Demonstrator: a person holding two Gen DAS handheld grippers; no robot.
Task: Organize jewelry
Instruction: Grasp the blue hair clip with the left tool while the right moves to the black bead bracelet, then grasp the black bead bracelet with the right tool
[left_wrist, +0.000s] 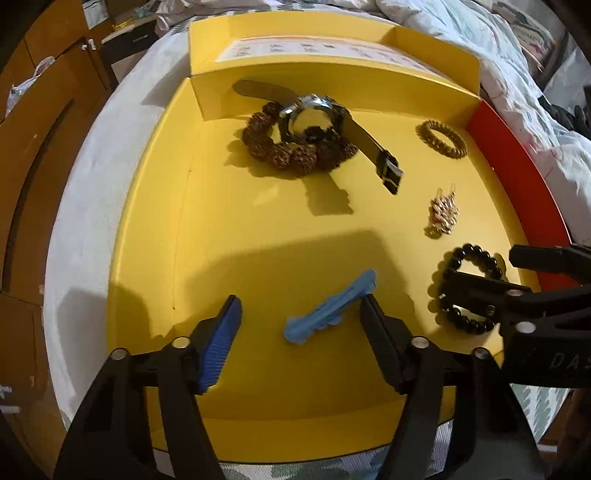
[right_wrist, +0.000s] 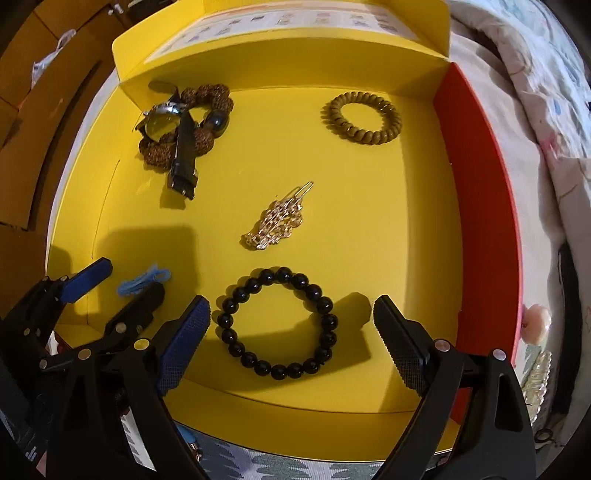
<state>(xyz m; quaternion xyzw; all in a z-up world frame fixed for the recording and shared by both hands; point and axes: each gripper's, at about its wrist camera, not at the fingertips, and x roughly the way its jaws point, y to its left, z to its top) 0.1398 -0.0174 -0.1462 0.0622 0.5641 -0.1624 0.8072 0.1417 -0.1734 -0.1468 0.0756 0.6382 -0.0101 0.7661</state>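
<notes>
yellow tray (right_wrist: 258, 398) (red-sided), patterned bedding (left_wrist: 480, 44)

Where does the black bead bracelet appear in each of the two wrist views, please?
Left wrist view: the black bead bracelet lies at the right edge, below the middle, partly covered by the right gripper.
Right wrist view: it lies at the lower centre, between the open fingers, which do not touch it.
Shared landmark: the gold hair clip lies just beyond the bracelet in both views.
</notes>
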